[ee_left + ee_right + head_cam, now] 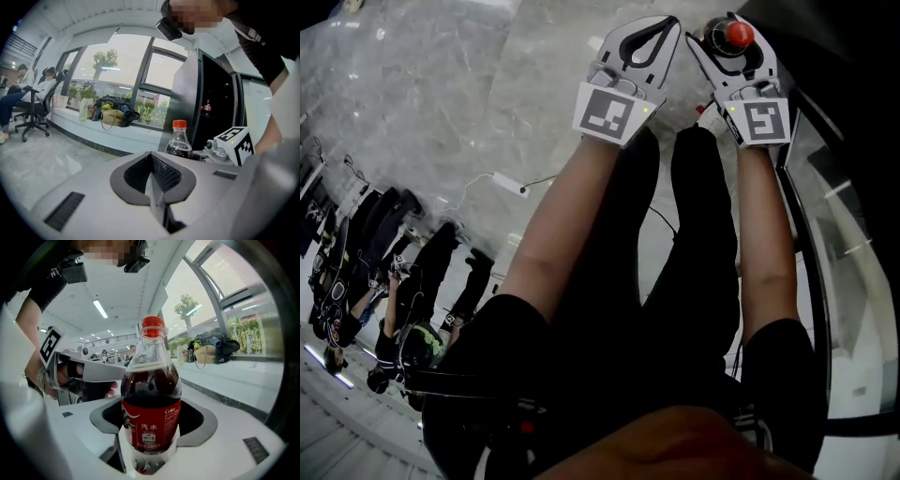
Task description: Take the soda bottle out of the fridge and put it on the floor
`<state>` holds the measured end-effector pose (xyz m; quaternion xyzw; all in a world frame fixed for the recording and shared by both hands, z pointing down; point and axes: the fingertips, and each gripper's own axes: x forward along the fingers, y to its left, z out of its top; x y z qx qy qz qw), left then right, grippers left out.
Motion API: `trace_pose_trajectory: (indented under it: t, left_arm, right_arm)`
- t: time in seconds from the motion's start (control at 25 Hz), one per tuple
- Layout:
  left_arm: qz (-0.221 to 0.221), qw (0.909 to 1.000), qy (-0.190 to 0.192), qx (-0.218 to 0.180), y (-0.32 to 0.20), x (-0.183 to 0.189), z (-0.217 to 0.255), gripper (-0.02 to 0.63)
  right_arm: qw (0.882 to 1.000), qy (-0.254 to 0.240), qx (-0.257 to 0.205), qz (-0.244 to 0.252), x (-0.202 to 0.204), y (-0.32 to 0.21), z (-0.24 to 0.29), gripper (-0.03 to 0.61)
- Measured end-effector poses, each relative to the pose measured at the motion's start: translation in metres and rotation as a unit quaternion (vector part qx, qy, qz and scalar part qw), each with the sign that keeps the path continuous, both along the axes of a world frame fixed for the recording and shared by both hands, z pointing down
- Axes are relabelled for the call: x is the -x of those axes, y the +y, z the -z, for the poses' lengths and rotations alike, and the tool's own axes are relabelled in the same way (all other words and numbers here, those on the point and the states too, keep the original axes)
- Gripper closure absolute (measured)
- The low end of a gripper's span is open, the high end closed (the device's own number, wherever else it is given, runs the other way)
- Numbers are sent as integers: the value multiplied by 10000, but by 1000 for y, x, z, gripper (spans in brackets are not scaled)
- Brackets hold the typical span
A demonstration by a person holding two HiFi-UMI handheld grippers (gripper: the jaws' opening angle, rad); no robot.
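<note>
At the far left of the head view, seated people point(356, 281) edge a grey marble floor point(441, 94). My operator's bare left forearm point(572, 216) reaches straight forward and down over black-trousered legs point(675, 281). The hand itself is hidden behind the marker cube.

The left gripper point(652, 37) has its jaws pressed together on nothing, and the dark pads point(164, 171) meet along one seam. Just beside it, the right forearm point(764, 244) runs parallel to the left.

The right gripper point(729, 54) pinches the soda bottle point(151, 408) at its red label. The bottle stands upright between the jaws with its red cap point(739, 35) uppermost, above the floor. I cannot tell whether its base touches down. Behind it in the left gripper view stands the dark fridge point(218, 103).
</note>
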<state>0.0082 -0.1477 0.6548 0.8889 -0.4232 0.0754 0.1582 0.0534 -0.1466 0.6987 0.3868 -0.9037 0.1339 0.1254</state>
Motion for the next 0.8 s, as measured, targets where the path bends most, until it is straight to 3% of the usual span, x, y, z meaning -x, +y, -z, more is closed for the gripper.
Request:
trace_pose_trajectory:
  t: [0.28, 0.6, 0.8]
  left_arm:
    - [56, 9981, -270, 558, 10, 38, -124, 618]
    - [88, 9965, -519, 652, 9, 60, -223, 618]
    - [68, 9970, -444, 632, 0, 68, -268, 618]
  right_arm:
    - [9976, 154, 631, 229, 34, 1, -151, 261]
    - [9937, 159, 872, 686, 70, 5, -263, 260]
    - [9903, 220, 836, 1085, 89, -4, -317, 261]
